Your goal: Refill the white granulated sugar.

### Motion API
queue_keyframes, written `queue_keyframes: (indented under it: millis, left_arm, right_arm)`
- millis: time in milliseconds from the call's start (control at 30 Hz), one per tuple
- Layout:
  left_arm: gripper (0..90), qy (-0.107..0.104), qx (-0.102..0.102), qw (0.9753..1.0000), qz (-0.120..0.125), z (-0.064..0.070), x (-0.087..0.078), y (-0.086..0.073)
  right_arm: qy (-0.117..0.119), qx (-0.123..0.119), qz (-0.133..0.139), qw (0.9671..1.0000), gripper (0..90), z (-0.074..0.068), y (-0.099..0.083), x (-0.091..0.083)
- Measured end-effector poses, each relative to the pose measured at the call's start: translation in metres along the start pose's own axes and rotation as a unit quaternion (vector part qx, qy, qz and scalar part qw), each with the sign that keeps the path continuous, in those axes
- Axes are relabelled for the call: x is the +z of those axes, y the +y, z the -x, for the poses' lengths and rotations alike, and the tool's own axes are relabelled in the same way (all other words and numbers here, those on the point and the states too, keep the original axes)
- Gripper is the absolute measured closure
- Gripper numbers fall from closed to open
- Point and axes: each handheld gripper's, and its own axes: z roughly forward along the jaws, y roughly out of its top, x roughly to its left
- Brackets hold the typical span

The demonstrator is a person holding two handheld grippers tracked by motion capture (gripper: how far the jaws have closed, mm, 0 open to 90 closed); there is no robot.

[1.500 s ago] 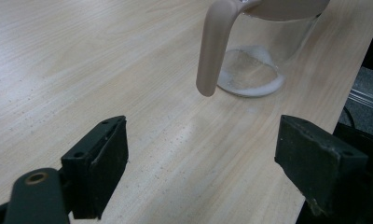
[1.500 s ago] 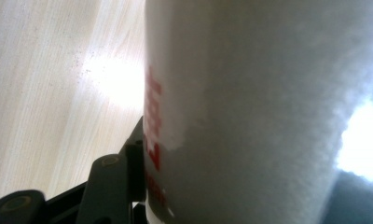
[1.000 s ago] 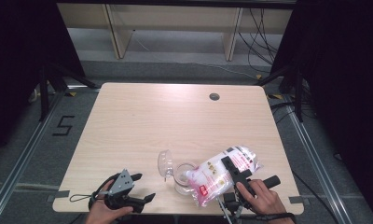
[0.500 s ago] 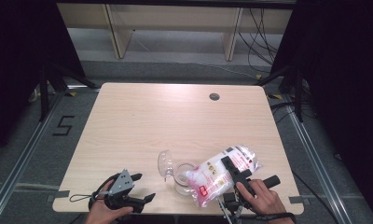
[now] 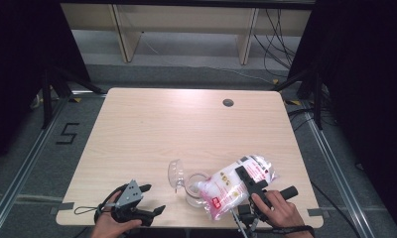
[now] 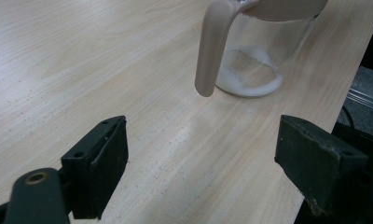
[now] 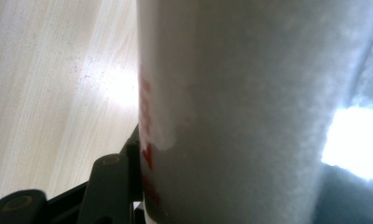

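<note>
My right tool [image 5: 247,182] is clamped on a clear plastic bag of white powder with red print [image 5: 236,184], tipped with its lower end over the mouth of a clear glass jug with a beige handle and hinged lid [image 5: 194,187]. The jug stands near the front edge of the pale wooden tabletop [image 5: 186,124], right of centre, a thin white layer on its bottom. My left tool [image 5: 148,198] rests near the front-left corner, jaws spread wide and holding nothing, pointing towards the jug's handle [image 6: 211,51].
</note>
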Motion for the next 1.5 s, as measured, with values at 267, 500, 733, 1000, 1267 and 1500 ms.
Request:
queue_keyframes:
  millis: [267, 500, 733, 1000, 1267, 1500]
  left_arm:
    - [17.0, 0.000, 0.002, 1.0000, -0.001, 0.0000, 0.0000, 0.0000]
    - [17.0, 0.000, 0.003, 1.0000, -0.002, -0.0001, 0.0001, 0.0000]
    - [17.0, 0.000, 0.004, 1.0000, -0.002, -0.0002, 0.0000, 0.0000]
    - [17.0, -0.002, 0.002, 1.0000, 0.000, 0.0002, 0.0006, -0.0001]
    - [17.0, -0.001, 0.003, 1.0000, -0.001, 0.0002, 0.0005, -0.0002]
    - [17.0, 0.000, 0.002, 1.0000, -0.001, 0.0000, 0.0000, -0.0001]
  right_arm:
    - [-0.006, -0.007, 0.005, 0.9999, 48.9, 0.0006, 0.0003, 0.0003]
    - [-0.009, -0.014, 0.008, 0.9998, 48.9, 0.0011, 0.0005, 0.0002]
    - [-0.005, -0.009, 0.001, 0.9999, 49.0, 0.0001, 0.0004, -0.0003]
    - [-0.003, -0.001, 0.000, 1.0000, 49.0, -0.0016, 0.0004, -0.0003]
    - [-0.005, -0.004, -0.006, 1.0000, 49.1, -0.0018, 0.0014, -0.0017]
    - [-0.002, -0.014, -0.002, 0.9999, 49.1, 0.0004, 0.0016, -0.0011]
